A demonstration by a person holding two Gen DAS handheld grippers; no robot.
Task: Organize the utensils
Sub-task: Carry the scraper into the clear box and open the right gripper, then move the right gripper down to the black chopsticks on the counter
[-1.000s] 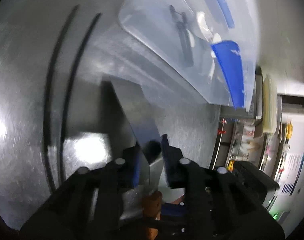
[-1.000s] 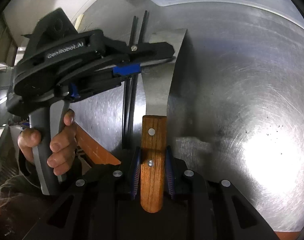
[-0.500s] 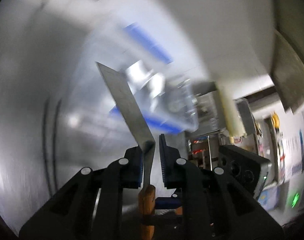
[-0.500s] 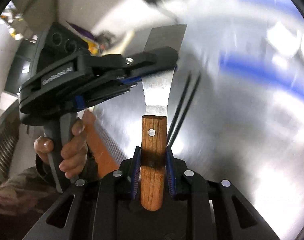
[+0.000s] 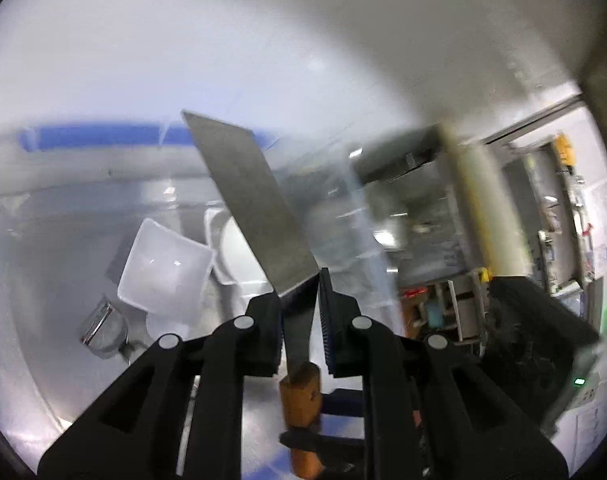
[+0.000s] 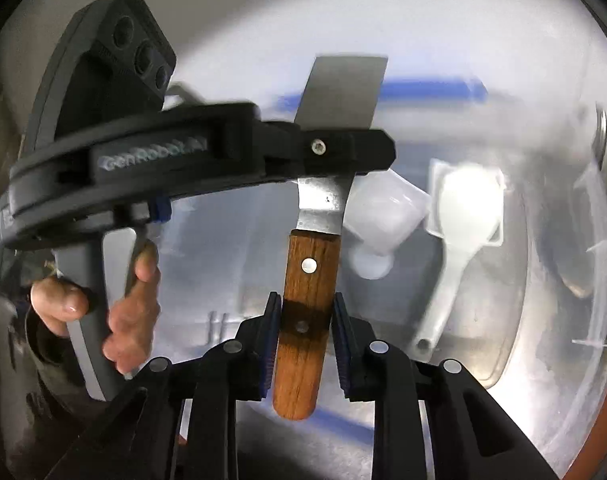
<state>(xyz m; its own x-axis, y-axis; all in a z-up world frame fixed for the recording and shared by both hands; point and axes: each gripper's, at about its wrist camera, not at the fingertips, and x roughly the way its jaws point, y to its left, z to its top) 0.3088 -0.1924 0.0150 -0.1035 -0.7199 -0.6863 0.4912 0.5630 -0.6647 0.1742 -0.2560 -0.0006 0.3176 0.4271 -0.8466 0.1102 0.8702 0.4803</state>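
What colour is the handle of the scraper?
Brown wood with two metal rivets on the handle, seen best in the right wrist view.

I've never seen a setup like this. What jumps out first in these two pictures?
A scraper with a wooden handle and a broad steel blade stands in mid-frame, held from both ends: the right gripper clamps the handle, the left gripper closes on the blade. Behind it lies a clear bin with a blue rim, holding a white spoon and a white cup.
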